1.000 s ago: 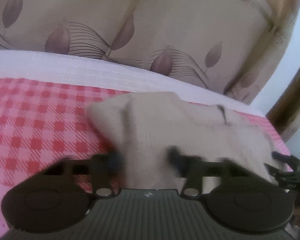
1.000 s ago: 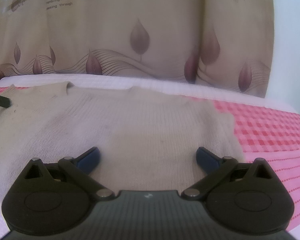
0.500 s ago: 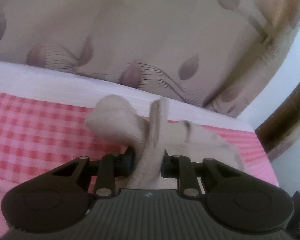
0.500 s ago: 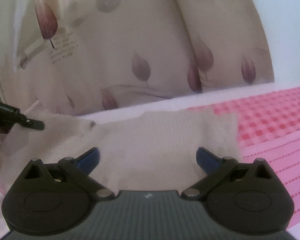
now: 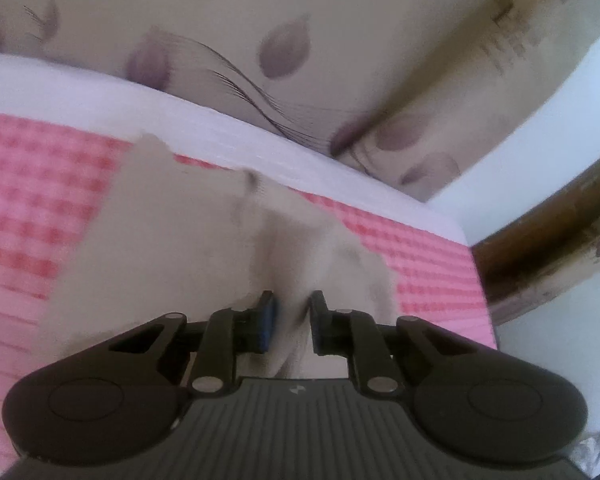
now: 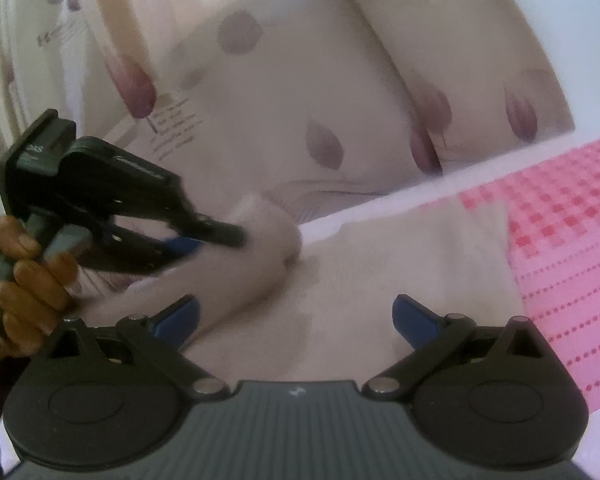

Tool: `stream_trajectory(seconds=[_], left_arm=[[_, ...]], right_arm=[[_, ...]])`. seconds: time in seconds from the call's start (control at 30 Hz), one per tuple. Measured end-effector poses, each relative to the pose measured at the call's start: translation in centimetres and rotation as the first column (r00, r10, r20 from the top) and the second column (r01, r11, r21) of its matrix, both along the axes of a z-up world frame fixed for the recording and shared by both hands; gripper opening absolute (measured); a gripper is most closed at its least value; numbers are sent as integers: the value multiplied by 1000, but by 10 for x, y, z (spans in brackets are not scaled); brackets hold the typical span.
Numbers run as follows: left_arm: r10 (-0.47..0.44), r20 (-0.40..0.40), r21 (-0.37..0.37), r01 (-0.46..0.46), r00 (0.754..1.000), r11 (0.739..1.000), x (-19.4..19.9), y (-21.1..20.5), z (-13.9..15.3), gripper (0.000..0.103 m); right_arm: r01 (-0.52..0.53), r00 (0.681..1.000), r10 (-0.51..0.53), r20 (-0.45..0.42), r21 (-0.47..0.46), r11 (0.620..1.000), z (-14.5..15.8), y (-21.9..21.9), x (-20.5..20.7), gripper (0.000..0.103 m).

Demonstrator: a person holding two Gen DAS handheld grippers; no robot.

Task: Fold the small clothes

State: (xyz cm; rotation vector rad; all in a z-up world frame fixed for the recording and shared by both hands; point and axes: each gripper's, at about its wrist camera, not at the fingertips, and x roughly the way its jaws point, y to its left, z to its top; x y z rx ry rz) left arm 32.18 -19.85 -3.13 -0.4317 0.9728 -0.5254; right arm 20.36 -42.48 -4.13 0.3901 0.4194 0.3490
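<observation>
Sweater point(image 6: 400, 264), small, beige knit, lies on a bed w/ a pink checked sheet point(image 6: 572, 216); leaf-print curtain point(image 6: 300, 92) hangs behind the far edge. In the right wrist view most of the sweater is flat in the middle of the bed, its right edge straight against the pink checks. Its left part is lifted and rolled over toward the middle, making a soft hump.

Left gripper point(image 6: 220, 240) comes in from the left of that view, held by a hand point(image 6: 24, 276). Its jaws are narrow and closing, w/ a bunch of knit between them. The left wrist view confirms it: fabric rises as a ridge between the two pads point(image 5: 269, 318), and the pads look to be pressing it, tho the frame is blurred. From there the sweater spreads away toward the far left, over the sheet.

Right gripper point(image 6: 296, 316) sits low and near, above the flat part of the sweater. Its jaws stand wide, nothing between them; whether it touches the knit can't be told.

Step in hand, as I judge it: first fold, i.e. left side or sleeve being carried across the body. Task looks early; only this one flap is raised.

Next move prob. calls for laying the held part flat on the middle, edge lined up w/ the body, then letting go w/o dragging it back. Right gripper could pin the flat part so it doesn't slide. Knit is limp and stretchy, so a loose pinch may slip.
</observation>
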Motion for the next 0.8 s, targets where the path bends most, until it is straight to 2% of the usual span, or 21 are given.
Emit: stream_trajectory(seconds=[0.1, 0.17, 0.2, 0.23, 0.27, 0.3, 0.33, 0.43, 0.5, 0.63, 0.8], left_arm=[[-28, -49, -174, 19, 998, 985, 0, -3, -4, 16], [-39, 8, -220, 39, 999, 975, -6, 1, 7, 26], [-40, 61, -231, 53, 997, 972, -12, 8, 16, 35], [-37, 108, -241, 62, 993, 969, -19, 15, 23, 49], [-29, 163, -247, 69, 986, 966, -28, 27, 29, 57], [-12, 209, -238, 63, 978, 969, -38, 37, 34, 71], [12, 255, -221, 46, 967, 974, -48, 49, 36, 79], [22, 381, -162, 43, 924, 986, -80, 87, 22, 82], [-9, 416, -93, 53, 909, 994, -100, 104, -2, 81], [-47, 420, -114, 104, 906, 988, -122, 125, -45, 81], [-94, 436, -171, 185, 895, 968, -134, 120, -88, 82]], right_arm=[[-11, 1000, 11, -4, 18, 1000, 0, -3, 0, 103], [-28, 1000, 28, -6, 19, 999, 0, -3, -1, 103], [-41, 999, 42, -11, 19, 999, -1, -2, 0, 103], [-58, 998, 59, -18, 23, 998, -1, -2, 1, 103], [-80, 996, 81, -26, 34, 996, -1, -2, 2, 103], [-104, 994, 106, -37, 49, 993, -2, -2, 3, 103], [-125, 990, 129, -54, 65, 990, -2, -2, 6, 103], [-143, 983, 157, -90, 152, 978, -2, -3, 12, 103], [-150, 978, 178, -106, 225, 963, -1, -3, 19, 103], [-117, 957, 180, -229, 264, 957, -9, 8, 49, 103], [-121, 944, 217, -247, 353, 928, -12, 21, 64, 103]])
